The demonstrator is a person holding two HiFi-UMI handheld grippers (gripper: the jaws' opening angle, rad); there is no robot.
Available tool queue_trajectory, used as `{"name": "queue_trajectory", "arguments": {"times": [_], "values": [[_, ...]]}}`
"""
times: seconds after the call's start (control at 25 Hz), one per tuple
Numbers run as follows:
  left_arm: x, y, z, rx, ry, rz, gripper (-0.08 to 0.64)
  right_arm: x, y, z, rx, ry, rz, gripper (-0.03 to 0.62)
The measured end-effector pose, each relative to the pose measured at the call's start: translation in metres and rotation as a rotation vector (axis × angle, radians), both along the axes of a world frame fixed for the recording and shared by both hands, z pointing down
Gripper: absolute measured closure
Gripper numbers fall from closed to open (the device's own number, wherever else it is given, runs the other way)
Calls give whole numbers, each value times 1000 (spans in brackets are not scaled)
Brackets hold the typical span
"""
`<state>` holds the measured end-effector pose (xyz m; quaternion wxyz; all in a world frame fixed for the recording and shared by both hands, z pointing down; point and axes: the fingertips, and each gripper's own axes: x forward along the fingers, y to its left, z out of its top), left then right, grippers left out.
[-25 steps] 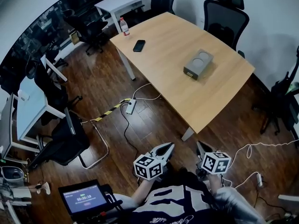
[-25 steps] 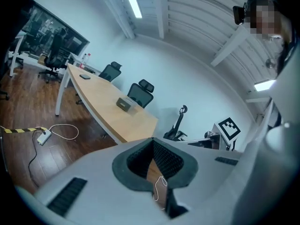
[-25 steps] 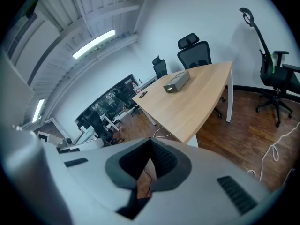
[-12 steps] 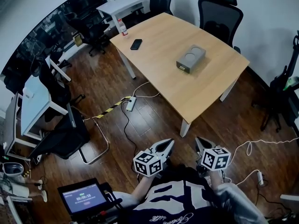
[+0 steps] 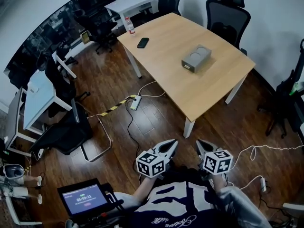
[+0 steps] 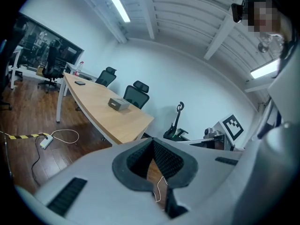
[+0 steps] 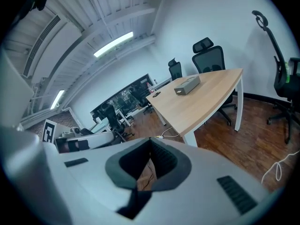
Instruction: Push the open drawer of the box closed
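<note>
Drawer [image 5: 188, 66]: faced out of the near-left end of the box [image 5: 197, 57]. At that range its front seemed to stand a little proud, but I could not tell how far out it was.
Box: sat toward the far side of the desk [image 5: 190, 89], well apart from the phone [image 5: 142, 42] and bottle [image 5: 128, 26] at the left end.
Left tongs [image 5: 174, 143]: tips together with nothing between them, held close to the person [image 5: 175, 198], well apart from the desk.
Right tongs [image 5: 199, 142]: likewise closed and empty, just beside the left.
Risk, box: it looked loose on a smooth top, so a push on the drawer would likely slide the whole box toward the far edge unless it was braced.
Risk, floor [image 5: 142, 132]: a power strip [image 5: 135, 102] lay between person and desk, where a foot could catch.
Head view alone: the power strip, the phone, and both tongs side by side.
Gripper views alone: each pair closed on nothing. The left one showed the box low and side-on, and a scooter [image 6: 177, 121] by the wall.
</note>
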<state>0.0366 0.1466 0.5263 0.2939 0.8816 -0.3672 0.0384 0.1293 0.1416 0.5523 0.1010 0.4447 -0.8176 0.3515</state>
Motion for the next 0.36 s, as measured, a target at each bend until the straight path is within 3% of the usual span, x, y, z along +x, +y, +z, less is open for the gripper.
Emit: {"name": "queue_trajectory", "arguments": {"times": [0.36], "values": [[3, 23, 1, -5, -4, -16, 558, -1, 20, 1, 5, 4, -35, 594]]}}
